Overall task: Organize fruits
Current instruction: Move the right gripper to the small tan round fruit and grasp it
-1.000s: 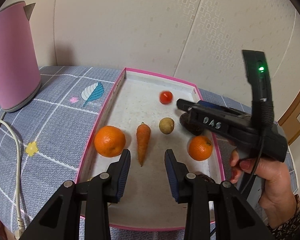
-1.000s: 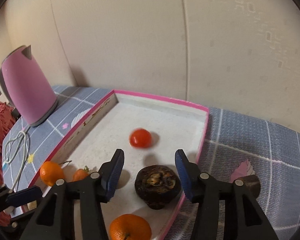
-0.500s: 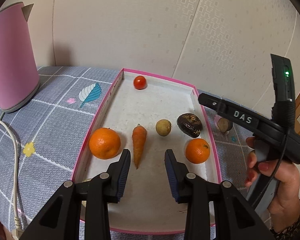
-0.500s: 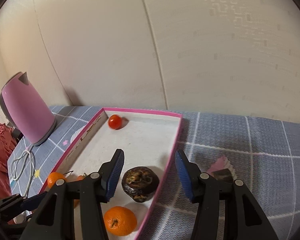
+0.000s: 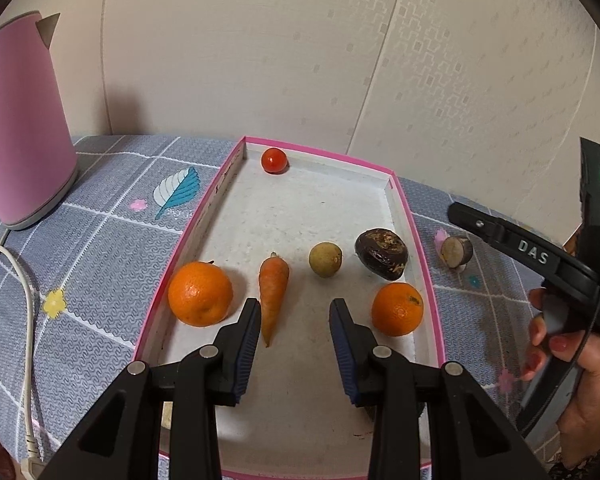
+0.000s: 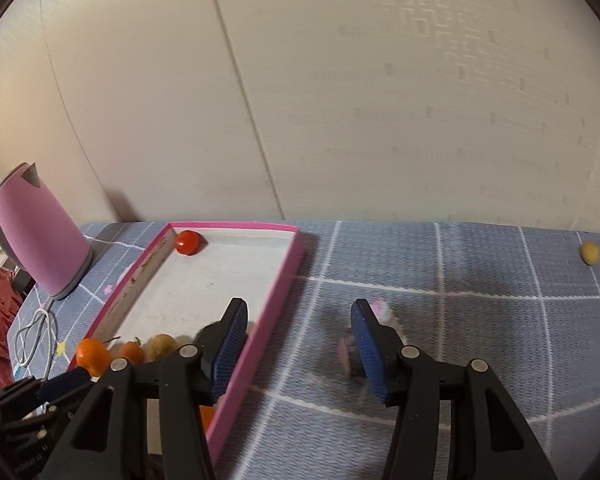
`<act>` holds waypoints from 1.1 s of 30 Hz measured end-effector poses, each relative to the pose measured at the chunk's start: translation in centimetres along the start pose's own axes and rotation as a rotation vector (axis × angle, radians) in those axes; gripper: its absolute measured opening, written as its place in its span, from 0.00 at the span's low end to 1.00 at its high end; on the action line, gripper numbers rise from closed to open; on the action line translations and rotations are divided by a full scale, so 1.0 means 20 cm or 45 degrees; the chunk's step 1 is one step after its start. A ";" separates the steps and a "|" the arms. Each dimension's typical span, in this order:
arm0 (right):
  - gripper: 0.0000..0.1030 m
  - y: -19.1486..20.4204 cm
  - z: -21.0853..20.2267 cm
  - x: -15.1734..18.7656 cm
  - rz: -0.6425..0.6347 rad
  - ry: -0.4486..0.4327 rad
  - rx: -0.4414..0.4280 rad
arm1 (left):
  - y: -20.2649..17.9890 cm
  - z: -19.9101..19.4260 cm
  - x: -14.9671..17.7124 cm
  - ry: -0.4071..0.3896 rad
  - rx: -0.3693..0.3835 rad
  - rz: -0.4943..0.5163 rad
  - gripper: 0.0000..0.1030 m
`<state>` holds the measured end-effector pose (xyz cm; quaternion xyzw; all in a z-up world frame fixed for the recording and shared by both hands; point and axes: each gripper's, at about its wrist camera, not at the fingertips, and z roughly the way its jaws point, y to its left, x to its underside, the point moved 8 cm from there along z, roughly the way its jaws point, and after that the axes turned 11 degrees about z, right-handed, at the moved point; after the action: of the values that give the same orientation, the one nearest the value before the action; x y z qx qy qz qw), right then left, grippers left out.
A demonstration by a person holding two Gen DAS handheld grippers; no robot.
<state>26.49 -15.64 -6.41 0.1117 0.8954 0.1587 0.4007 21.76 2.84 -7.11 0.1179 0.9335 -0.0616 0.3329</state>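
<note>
A pink-rimmed tray [image 5: 198, 226] holds a big orange [image 5: 200, 294], a carrot [image 5: 274, 286], a small yellow-brown fruit [image 5: 325, 259], a dark brown fruit [image 5: 382, 248], a smaller orange [image 5: 397, 309] and a tomato [image 5: 274, 160] in its far left corner. My left gripper [image 5: 294, 314] hovers open over the tray's near part, with the carrot's tip by its left finger. My right gripper [image 6: 298, 320] is open and empty, straddling the tray's right rim [image 6: 276, 292] and the cloth. A cut brown piece [image 5: 456, 251] lies on the cloth outside the tray.
A pink kettle [image 5: 20, 128] stands at the far left with its white cable [image 5: 26, 292] trailing on the grey checked tablecloth [image 6: 480, 340]. A small yellow fruit [image 6: 590, 252] lies far right on the cloth. A hand [image 5: 572, 364] holds the right gripper. The wall is close behind.
The right gripper drew away from the dark brown fruit and swung right, off the tray onto the cloth. The tomato rolled to the tray's far left corner. The left gripper stayed put.
</note>
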 end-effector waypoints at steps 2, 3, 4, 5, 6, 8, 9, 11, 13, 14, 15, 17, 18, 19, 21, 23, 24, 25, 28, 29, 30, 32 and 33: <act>0.54 -0.03 -0.01 0.00 0.007 0.003 0.015 | -0.01 0.01 -0.01 0.000 -0.013 0.016 0.35; 0.54 -0.05 -0.01 0.00 0.011 -0.001 0.018 | -0.02 0.01 -0.01 -0.001 -0.017 0.023 0.38; 0.55 -0.07 -0.02 0.00 0.013 -0.004 0.025 | -0.03 0.01 -0.01 -0.002 -0.020 0.029 0.40; 0.55 -0.09 -0.02 0.00 0.016 -0.004 0.033 | -0.04 0.01 -0.02 -0.004 -0.019 0.035 0.40; 0.55 -0.11 -0.03 -0.01 0.019 -0.006 0.037 | -0.06 0.01 -0.02 -0.006 -0.018 0.042 0.40; 0.56 -0.14 -0.05 -0.01 0.025 -0.014 0.049 | -0.09 0.02 -0.03 -0.008 -0.021 0.055 0.40; 0.56 -0.17 -0.06 -0.02 0.026 -0.016 0.058 | -0.10 0.03 -0.03 -0.008 -0.021 0.063 0.40; 0.57 -0.21 -0.07 -0.02 0.036 -0.023 0.073 | -0.13 0.03 -0.04 -0.009 -0.019 0.075 0.40; 0.61 -0.27 -0.08 -0.02 0.054 -0.022 0.096 | -0.16 0.04 -0.05 -0.010 -0.011 0.086 0.40; 0.62 -0.31 -0.09 -0.02 0.064 -0.020 0.109 | -0.18 0.04 -0.05 -0.012 -0.004 0.091 0.40; 0.64 -0.34 -0.09 -0.02 0.075 -0.016 0.123 | -0.19 0.04 -0.05 -0.014 0.002 0.094 0.40; 0.68 -0.41 -0.10 -0.02 0.096 -0.010 0.155 | -0.24 0.05 -0.07 -0.022 0.023 0.102 0.40; 0.71 -0.45 -0.11 -0.02 0.109 -0.005 0.171 | -0.26 0.05 -0.07 -0.025 0.032 0.106 0.40; 0.72 -0.49 -0.11 -0.02 0.123 0.000 0.184 | -0.28 0.06 -0.08 -0.031 0.040 0.112 0.40; 0.74 -0.58 -0.13 -0.02 0.160 0.007 0.216 | -0.34 0.06 -0.10 -0.044 0.058 0.133 0.40; 0.77 -0.66 -0.14 -0.02 0.192 0.010 0.248 | -0.40 0.07 -0.11 -0.053 0.077 0.163 0.40; 0.79 -0.69 -0.15 -0.02 0.205 0.009 0.261 | -0.43 0.07 -0.11 -0.057 0.089 0.176 0.40; 0.81 -0.73 -0.16 -0.02 0.218 0.007 0.275 | -0.46 0.07 -0.12 -0.060 0.098 0.185 0.40; 0.85 -0.83 -0.19 -0.03 0.256 -0.007 0.328 | -0.55 0.09 -0.13 -0.073 0.132 0.224 0.40; 0.85 -0.87 -0.20 -0.03 0.272 -0.012 0.342 | -0.59 0.09 -0.13 -0.080 0.146 0.241 0.40; 0.85 -0.91 -0.21 -0.03 0.292 -0.017 0.353 | -0.62 0.09 -0.14 -0.083 0.154 0.254 0.40; 0.85 -1.00 -0.25 -0.04 0.339 -0.042 0.393 | -0.68 0.11 -0.14 -0.091 0.172 0.287 0.40; 0.85 -1.04 -0.26 -0.05 0.355 -0.055 0.409 | -0.71 0.11 -0.15 -0.092 0.183 0.305 0.40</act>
<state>21.65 -36.25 -10.26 0.3005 0.8763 0.0654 0.3708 21.58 -11.88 -6.47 0.2498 0.8933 -0.0924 0.3619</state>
